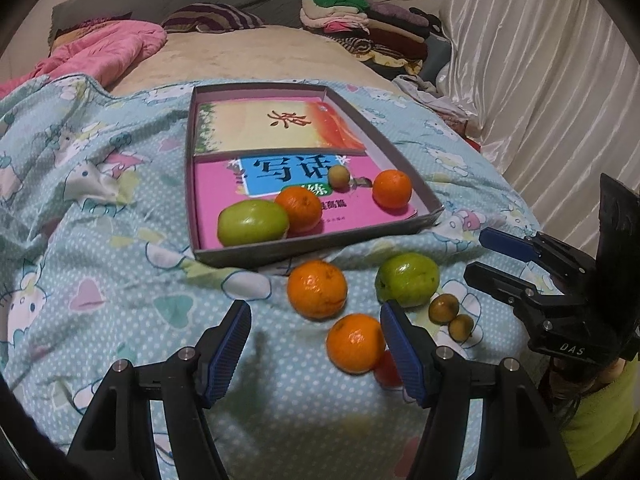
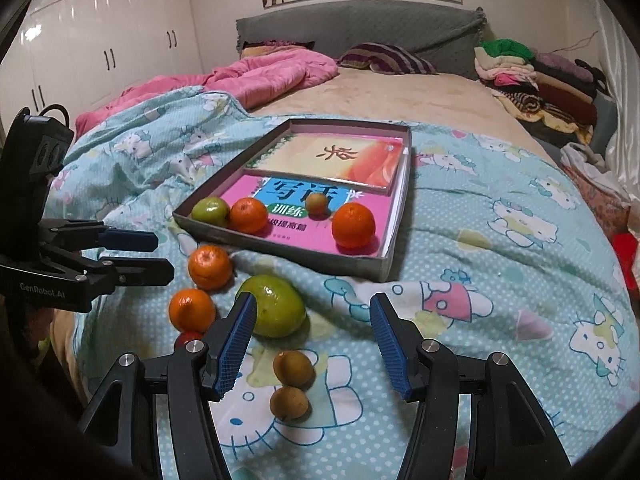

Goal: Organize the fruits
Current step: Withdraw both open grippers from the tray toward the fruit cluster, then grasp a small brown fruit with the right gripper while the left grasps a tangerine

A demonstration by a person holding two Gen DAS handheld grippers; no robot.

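Left gripper (image 1: 316, 350) and right gripper (image 2: 314, 344): jaws apart, nothing held, both above the quilt (image 2: 500, 280). Shallow box (image 2: 280, 252) on the quilt holds two oranges, a green fruit and a small brown fruit. Loose near the box: two oranges (image 1: 317, 289), green fruit (image 2: 274, 311), two brown fruits (image 2: 293, 368).

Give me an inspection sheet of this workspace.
Surface: bed under a cartoon-print quilt.
Job's things: tray holding two oranges, one green fruit, one small brown fruit on two books; loose on the quilt two oranges, one green fruit, two small brown fruits, one small red fruit.
Clutter: folded clothes, pink blanket.
Grippers: left gripper and right gripper open, empty.
Cables: nothing seen.
Surroundings: wardrobe, headboard, curtain.
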